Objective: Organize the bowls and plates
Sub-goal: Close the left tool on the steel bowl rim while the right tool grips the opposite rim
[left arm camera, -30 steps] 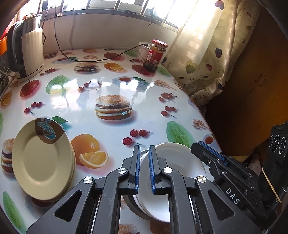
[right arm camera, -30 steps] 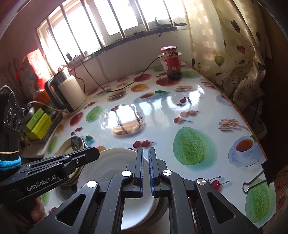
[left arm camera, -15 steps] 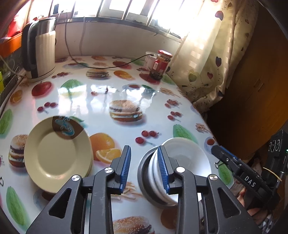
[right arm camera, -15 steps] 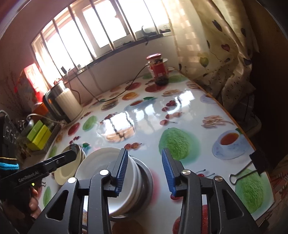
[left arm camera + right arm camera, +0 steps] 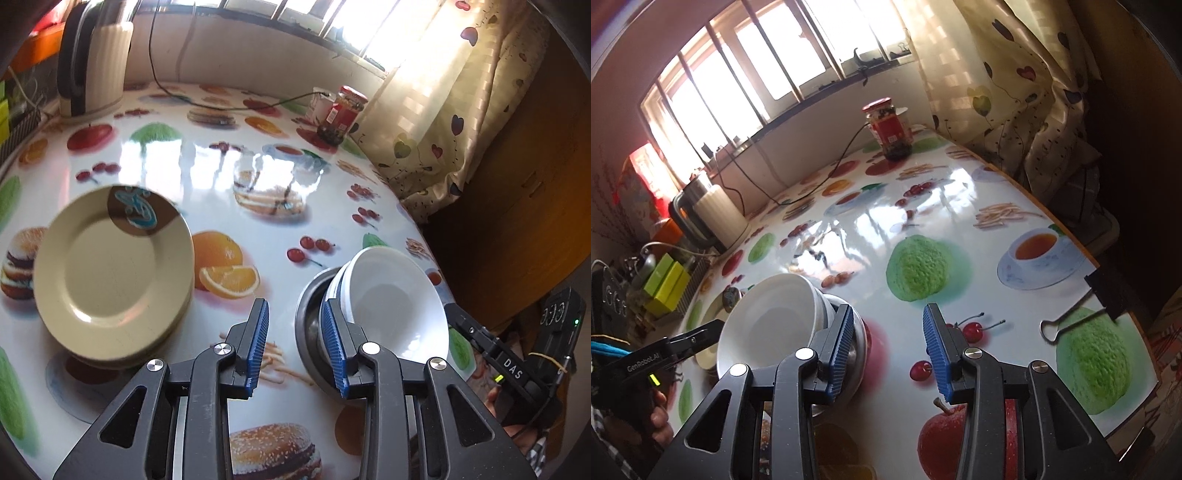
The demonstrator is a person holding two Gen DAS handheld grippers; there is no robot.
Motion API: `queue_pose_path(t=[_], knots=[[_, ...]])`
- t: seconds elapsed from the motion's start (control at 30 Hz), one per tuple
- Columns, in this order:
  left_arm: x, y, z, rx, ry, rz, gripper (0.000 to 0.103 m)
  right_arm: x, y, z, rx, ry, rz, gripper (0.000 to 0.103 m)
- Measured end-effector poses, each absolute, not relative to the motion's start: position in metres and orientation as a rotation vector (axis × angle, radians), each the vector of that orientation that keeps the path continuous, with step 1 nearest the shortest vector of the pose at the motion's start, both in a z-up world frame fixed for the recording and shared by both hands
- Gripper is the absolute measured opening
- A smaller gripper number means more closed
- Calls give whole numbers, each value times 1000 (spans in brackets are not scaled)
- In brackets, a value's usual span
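Observation:
A stack of white bowls (image 5: pixel 391 295) leans inside a metal bowl (image 5: pixel 306 332) near the table's right edge. A stack of beige plates (image 5: pixel 110 273) with a blue mark lies to its left. My left gripper (image 5: pixel 293 317) is open just left of the bowls; the metal rim shows in its gap and the pads press on nothing. In the right wrist view the white bowls (image 5: pixel 768 325) and metal bowl (image 5: pixel 860 347) sit at the left. My right gripper (image 5: pixel 886 317) is open beside them, over bare tablecloth. Each view catches the other gripper's finger (image 5: pixel 476 336) (image 5: pixel 694 338).
A kettle (image 5: pixel 96 62) and a red-lidded jar (image 5: pixel 343 110) stand at the back, joined by a black cable (image 5: pixel 753 184). A binder clip (image 5: pixel 1082 306) grips the tablecloth at the right edge, by a curtain (image 5: pixel 1015 92). Green boxes (image 5: pixel 665 280) sit left.
Both grippers went from shut to open. The left one slid off to the left of the bowls and the right one to their right. The white bowls now lean in the metal bowl.

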State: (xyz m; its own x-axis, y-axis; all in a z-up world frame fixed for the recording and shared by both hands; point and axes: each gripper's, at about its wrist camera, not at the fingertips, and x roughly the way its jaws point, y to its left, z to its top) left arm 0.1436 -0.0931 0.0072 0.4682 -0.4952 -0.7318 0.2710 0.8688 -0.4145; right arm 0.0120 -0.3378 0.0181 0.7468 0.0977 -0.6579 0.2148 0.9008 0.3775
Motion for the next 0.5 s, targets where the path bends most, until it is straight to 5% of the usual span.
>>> queue_pose_path(t=[0.5], knots=[[143,-82,-18,-393,1036,-521,32,8,-346,-18,658,774,23,39]])
